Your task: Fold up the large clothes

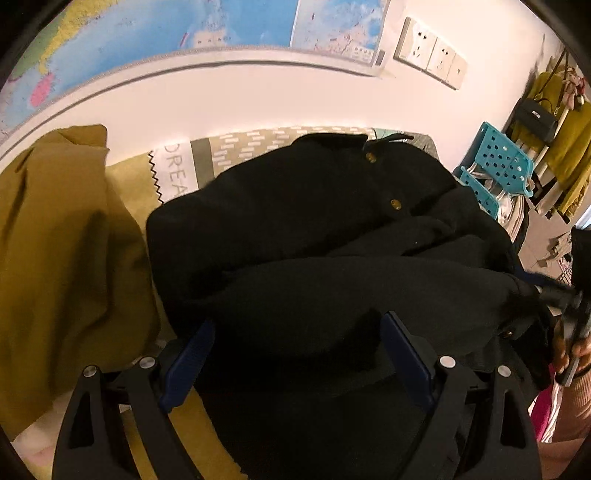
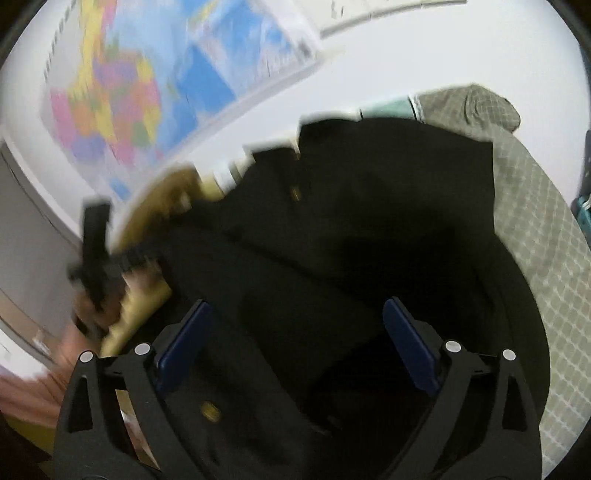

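A large black coat (image 1: 303,229) with brass buttons (image 1: 395,204) lies bunched on the bed, one thick fold across its near side. My left gripper (image 1: 299,332) hovers just over that near fold, jaws wide, its blue pads (image 1: 192,354) clear of the cloth. In the right wrist view the same black coat (image 2: 351,229) fills the middle, blurred. My right gripper (image 2: 297,325) is open above it with nothing pinched. The other gripper (image 2: 96,251), held in a hand, shows blurred at the coat's left edge. The right gripper (image 1: 569,306) shows blurred at the left view's right edge.
A mustard garment (image 1: 62,240) lies heaped left of the coat. Patterned bedding (image 1: 236,147) runs along the white wall under a map (image 1: 166,33). A turquoise plastic stool (image 1: 498,166) and hanging clothes (image 1: 565,147) stand at the right. A grey checked quilt (image 2: 535,240) borders the coat.
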